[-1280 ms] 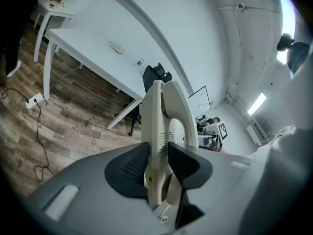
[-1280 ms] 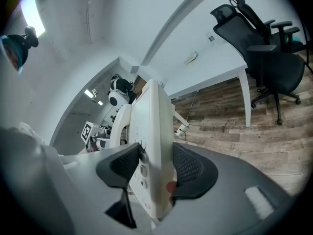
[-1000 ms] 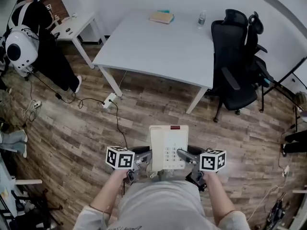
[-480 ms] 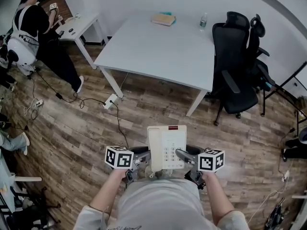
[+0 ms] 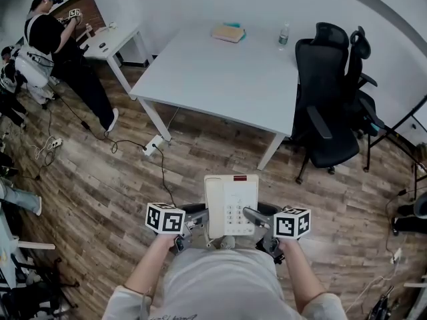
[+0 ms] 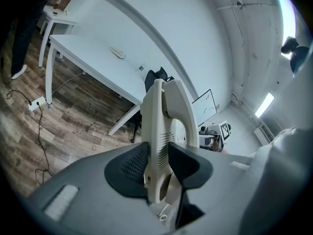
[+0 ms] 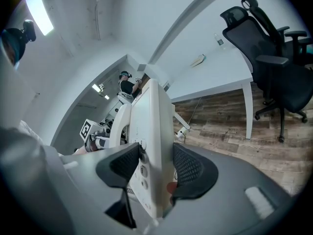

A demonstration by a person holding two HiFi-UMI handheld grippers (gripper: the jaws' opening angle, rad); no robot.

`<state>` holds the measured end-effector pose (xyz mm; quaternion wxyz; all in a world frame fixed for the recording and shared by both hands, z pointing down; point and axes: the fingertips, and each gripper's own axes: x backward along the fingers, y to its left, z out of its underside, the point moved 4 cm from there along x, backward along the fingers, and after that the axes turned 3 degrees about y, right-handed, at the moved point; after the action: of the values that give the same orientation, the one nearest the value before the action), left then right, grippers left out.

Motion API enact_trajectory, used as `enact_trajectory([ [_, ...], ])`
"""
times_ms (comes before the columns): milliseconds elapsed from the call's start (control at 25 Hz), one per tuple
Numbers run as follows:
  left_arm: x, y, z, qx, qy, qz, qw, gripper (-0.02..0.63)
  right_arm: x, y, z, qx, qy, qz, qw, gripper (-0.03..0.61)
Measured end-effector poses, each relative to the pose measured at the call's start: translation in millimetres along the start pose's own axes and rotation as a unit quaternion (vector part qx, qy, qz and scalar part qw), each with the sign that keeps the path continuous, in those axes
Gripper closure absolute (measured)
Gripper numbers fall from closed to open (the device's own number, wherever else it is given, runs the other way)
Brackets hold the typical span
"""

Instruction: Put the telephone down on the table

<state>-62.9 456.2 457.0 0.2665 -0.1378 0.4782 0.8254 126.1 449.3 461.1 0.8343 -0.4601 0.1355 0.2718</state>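
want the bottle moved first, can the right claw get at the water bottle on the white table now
Probably not: the right claw is shut on the telephone, and the bottle stands far off on the table, across the floor.

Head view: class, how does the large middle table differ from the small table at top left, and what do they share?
The large table is far wider than the small table. The large table carries a book and a bottle; the small table, a few small items. A person stands at the small table; a black office chair stands beside the large table. Both are white-topped with white legs.
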Motion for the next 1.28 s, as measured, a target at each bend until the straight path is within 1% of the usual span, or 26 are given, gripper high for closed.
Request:
enact_trajectory([
  [320, -17, 0, -14, 0.005, 0.000, 0.000, 1.0000, 0.468, 5, -16, -17, 0.002, 0.001, -0.001, 1.000, 0.356],
  [560, -22, 15, -29, 0.008, 0.001, 0.003, 1.0000, 0.468, -9, -26, -30, 0.002, 0.002, 0.000, 1.000, 0.356],
  [1000, -41, 58, -92, 0.004, 0.011, 0.020, 0.9997, 0.468, -43, -53, -90, -0.001, -0.005, 0.013, 1.000, 0.356],
  [1280, -46, 92, -139, 0.004, 0.024, 0.021, 0.9995, 0.468, -76, -70, -130, -0.017, -0.008, 0.014, 1.000, 0.356],
])
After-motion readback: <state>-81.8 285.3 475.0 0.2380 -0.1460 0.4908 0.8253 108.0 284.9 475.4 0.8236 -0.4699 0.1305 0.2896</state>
